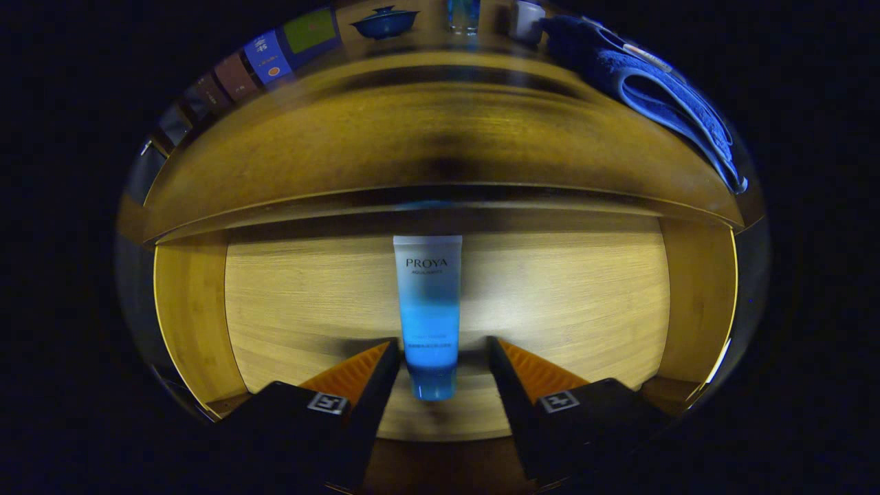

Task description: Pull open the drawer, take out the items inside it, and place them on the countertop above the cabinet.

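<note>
The drawer (192,309) stands pulled open, and one cosmetic tube (427,302) lies flat on its wooden floor, cap end toward the gripper (443,357), crimped end toward the cabinet. The jaws are spread wide, one finger on each side of the tube's lower half, neither yet pressing on it.

To grasp well, I would lower until the pads flank the tube's firm part near the cap, keep the tube centred between them, close gently so the soft body does not squirt sideways, then lift straight up to clear the drawer's front wall before moving to the bench (440,130) above.

Counted: one tube in the drawer. On the bench, one blue towel (653,89), one lidded bowl (385,22), and what may be a glass and a cup, too cut off to be sure.
</note>
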### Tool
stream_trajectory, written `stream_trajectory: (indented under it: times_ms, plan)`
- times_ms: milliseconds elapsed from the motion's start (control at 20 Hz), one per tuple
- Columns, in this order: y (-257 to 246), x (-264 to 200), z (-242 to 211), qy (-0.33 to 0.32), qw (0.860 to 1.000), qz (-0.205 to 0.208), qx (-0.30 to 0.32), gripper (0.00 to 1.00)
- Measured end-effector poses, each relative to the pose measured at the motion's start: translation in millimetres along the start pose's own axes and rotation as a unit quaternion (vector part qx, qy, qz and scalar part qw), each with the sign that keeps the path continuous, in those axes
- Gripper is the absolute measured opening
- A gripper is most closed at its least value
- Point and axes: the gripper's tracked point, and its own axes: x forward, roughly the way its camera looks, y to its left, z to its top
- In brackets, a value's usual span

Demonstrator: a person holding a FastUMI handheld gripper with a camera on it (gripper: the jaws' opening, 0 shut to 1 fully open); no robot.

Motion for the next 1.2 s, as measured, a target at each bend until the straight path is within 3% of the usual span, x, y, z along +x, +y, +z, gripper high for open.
stream_trajectory:
  times_ms: [100, 300, 450, 900, 1200]
  plan:
    - [0.4, 0.5, -1.3, 0.002, 1.000, -0.002, -0.003, 0.46]
    - [0.2, -4.4, -1.0, 0.000, 1.000, 0.002, -0.006, 0.31]
    - [4.0, -10.8, -3.1, -0.014, 1.000, 0.018, -0.003, 0.31]
    - [9.1, -121.2, -9.7, -0.159, 0.986, 0.046, -0.032, 0.31]
    - [13.0, -180.8, 88.6, -0.257, 0.965, 0.049, -0.016, 0.31]
